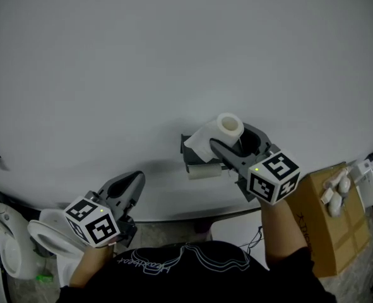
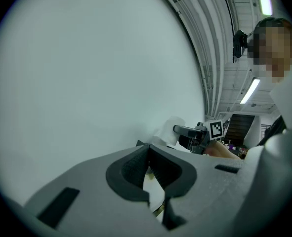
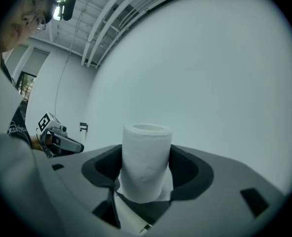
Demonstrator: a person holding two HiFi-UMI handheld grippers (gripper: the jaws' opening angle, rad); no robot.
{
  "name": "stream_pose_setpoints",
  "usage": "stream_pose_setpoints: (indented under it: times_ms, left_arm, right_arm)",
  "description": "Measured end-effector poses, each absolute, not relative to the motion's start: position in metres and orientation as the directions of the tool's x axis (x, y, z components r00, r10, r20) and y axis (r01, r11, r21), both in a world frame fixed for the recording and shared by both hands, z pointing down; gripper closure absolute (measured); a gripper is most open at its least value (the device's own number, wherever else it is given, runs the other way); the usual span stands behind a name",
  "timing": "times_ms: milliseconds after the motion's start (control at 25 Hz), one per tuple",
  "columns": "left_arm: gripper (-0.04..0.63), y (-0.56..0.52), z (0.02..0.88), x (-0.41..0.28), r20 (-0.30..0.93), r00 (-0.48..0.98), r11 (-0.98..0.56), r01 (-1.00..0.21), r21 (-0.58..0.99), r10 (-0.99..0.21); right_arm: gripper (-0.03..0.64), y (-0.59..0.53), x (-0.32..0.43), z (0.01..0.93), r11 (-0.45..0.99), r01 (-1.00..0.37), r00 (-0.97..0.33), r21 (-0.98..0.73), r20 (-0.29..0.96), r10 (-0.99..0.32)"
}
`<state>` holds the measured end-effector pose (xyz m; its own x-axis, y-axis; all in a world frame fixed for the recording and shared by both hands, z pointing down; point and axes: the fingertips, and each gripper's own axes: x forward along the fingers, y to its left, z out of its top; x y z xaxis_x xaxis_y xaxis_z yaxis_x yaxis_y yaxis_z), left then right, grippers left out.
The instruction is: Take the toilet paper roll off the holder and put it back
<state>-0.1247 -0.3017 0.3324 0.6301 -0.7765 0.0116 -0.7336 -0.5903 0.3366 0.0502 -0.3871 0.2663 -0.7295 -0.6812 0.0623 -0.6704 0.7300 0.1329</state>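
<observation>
Your right tongs (image 1: 234, 141) are clamped on the toilet paper roll (image 3: 146, 162), one dark pad pressed against each side of it. The roll stands upright between them, its open core end facing up. From the head view the roll is off the holder (image 1: 195, 164), held just above it and a little to the right. A loose tail of paper (image 1: 199, 145) hangs down from the roll in front of the dark bracket. You cannot tell whether the tail touches the bracket.

Your left tongs (image 2: 148, 157) are closed with their tips touching and nothing between them. They hang well apart from the roll, low and to the left, pointing at the bare wall.

The holder is fixed to a plain white wall (image 1: 173, 55) that fills most of each view. A white toilet (image 1: 22, 232) sits at the lower left. A cardboard box (image 1: 328, 226) stands at the right with small white objects (image 1: 336, 191) on top. Overhead run pipes and a strip light (image 2: 249, 90).
</observation>
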Motion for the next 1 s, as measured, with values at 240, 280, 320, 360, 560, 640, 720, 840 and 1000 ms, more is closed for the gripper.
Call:
stream_pose_setpoints:
  times_ms: [240,280,320,360,560,640,720,840,1000]
  left_arm:
    - [0.589,-0.310,0.338,-0.139,0.015,0.613,-0.570,-0.742,0.354,-0.790]
    - [0.589,-0.311,0.340,-0.140,0.015,0.610,-0.566,-0.743,0.358,-0.792]
    - [0.589,-0.312,0.341,-0.142,0.016,0.607,-0.562,-0.744,0.361,-0.794]
    - [0.589,-0.313,0.342,-0.143,0.017,0.604,-0.558,-0.746,0.364,-0.796]
    - [0.589,-0.318,0.346,-0.147,0.016,0.601,-0.554,-0.747,0.367,-0.799]
    - [0.589,-0.319,0.346,-0.148,0.012,0.600,-0.555,-0.746,0.368,-0.800]
    - [0.589,-0.320,0.345,-0.148,0.006,0.601,-0.557,-0.745,0.368,-0.799]
    - [0.589,-0.320,0.346,-0.148,-0.002,0.606,-0.564,-0.739,0.368,-0.795]
    - [0.589,-0.320,0.347,-0.147,-0.003,0.604,-0.562,-0.739,0.372,-0.797]
  right_arm:
    - [0.321,-0.411,0.043,0.286,0.727,-0.677,-0.714,0.113,0.138,-0.686]
    - [0.321,-0.413,0.042,0.289,0.728,-0.676,-0.713,0.113,0.152,-0.685]
    - [0.321,-0.416,0.041,0.292,0.730,-0.674,-0.712,0.115,0.164,-0.683]
    - [0.321,-0.418,0.040,0.295,0.731,-0.672,-0.711,0.119,0.175,-0.681]
    - [0.319,-0.427,0.040,0.302,0.725,-0.677,-0.698,0.123,0.205,-0.686]
    - [0.319,-0.427,0.040,0.303,0.725,-0.678,-0.697,0.118,0.211,-0.686]
    - [0.318,-0.427,0.039,0.303,0.727,-0.677,-0.697,0.116,0.216,-0.683]
    - [0.316,-0.427,0.038,0.305,0.731,-0.671,-0.698,0.120,0.230,-0.678]
    - [0.289,-0.425,0.038,0.305,0.732,-0.670,-0.698,0.122,0.233,-0.677]
